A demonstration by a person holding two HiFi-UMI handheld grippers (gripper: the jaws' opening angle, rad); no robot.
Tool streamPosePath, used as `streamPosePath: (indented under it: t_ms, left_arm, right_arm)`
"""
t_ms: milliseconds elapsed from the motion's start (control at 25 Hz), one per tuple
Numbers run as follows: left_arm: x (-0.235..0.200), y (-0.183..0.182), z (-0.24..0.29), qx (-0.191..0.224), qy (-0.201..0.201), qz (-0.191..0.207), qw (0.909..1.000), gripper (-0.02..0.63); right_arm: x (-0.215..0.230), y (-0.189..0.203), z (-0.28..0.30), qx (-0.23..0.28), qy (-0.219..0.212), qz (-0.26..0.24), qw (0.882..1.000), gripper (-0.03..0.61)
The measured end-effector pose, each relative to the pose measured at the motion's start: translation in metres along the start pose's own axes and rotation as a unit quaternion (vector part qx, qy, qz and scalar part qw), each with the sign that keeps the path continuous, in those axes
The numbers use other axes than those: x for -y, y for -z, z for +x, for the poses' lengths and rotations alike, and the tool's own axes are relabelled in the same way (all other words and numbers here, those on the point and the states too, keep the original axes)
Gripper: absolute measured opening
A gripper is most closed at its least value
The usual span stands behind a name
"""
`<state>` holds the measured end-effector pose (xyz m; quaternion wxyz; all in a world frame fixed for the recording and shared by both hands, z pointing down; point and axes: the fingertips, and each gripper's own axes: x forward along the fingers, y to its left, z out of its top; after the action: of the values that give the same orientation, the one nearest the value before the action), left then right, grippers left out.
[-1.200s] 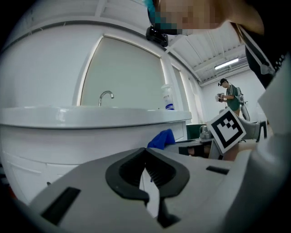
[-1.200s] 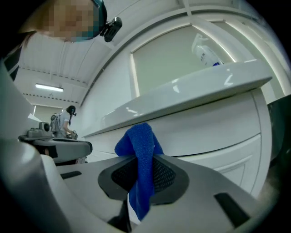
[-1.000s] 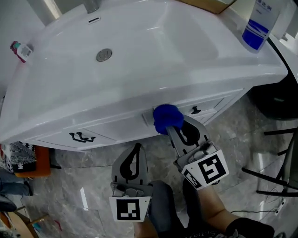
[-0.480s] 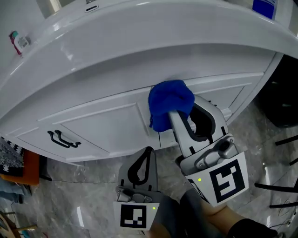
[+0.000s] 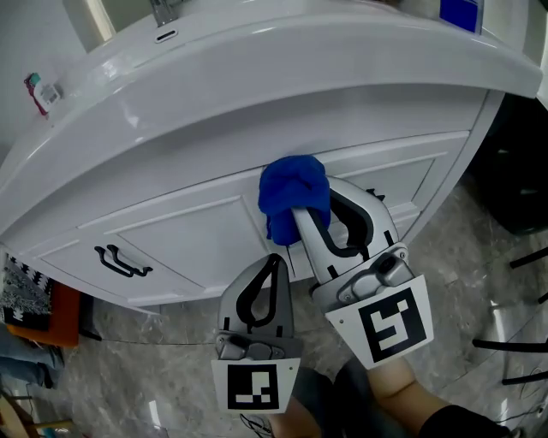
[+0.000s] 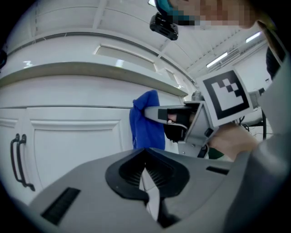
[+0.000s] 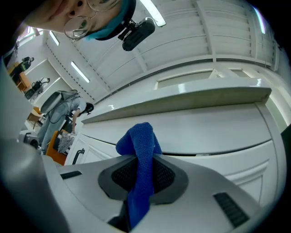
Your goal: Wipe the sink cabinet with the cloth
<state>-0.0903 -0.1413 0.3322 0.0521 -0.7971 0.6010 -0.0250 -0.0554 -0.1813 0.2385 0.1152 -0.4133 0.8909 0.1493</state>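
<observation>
A bunched blue cloth (image 5: 293,205) is pressed against the front of the white sink cabinet (image 5: 197,235), at the seam between two door panels. My right gripper (image 5: 300,216) is shut on the blue cloth (image 7: 140,157), which hangs down between its jaws. The cloth (image 6: 144,122) also shows in the left gripper view against the cabinet face. My left gripper (image 5: 271,263) is shut and holds nothing, lower and left of the right one, a little off the cabinet door.
A black handle (image 5: 120,260) sits on the left door, and another handle (image 5: 374,196) peeks out behind the right gripper. The white basin rim (image 5: 257,64) overhangs the cabinet. A blue-labelled bottle (image 5: 461,14) stands at the top right. Grey marble floor (image 5: 479,291) lies below.
The head view dropped from over the basin to the cabinet front. My right gripper slid the cloth slightly left along the cabinet face. The left gripper rose a little.
</observation>
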Motion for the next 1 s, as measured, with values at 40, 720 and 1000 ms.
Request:
streamPosePath:
  t_ms: [40, 720, 1000]
  left_arm:
    - [0.001, 0.002, -0.002, 0.004, -0.003, 0.000, 1.0000, 0.005]
    - [0.022, 0.011, -0.007, 0.014, 0.016, -0.028, 0.9994, 0.005]
    - [0.018, 0.013, -0.010, 0.014, 0.012, -0.029, 0.9994, 0.005]
  right_arm:
    - [0.000, 0.000, 0.000, -0.003, -0.003, -0.002, 1.000, 0.058]
    - [0.032, -0.002, -0.015, -0.005, 0.021, -0.017, 1.000, 0.058]
    - [0.039, -0.004, -0.019, -0.004, 0.029, -0.044, 0.999, 0.058]
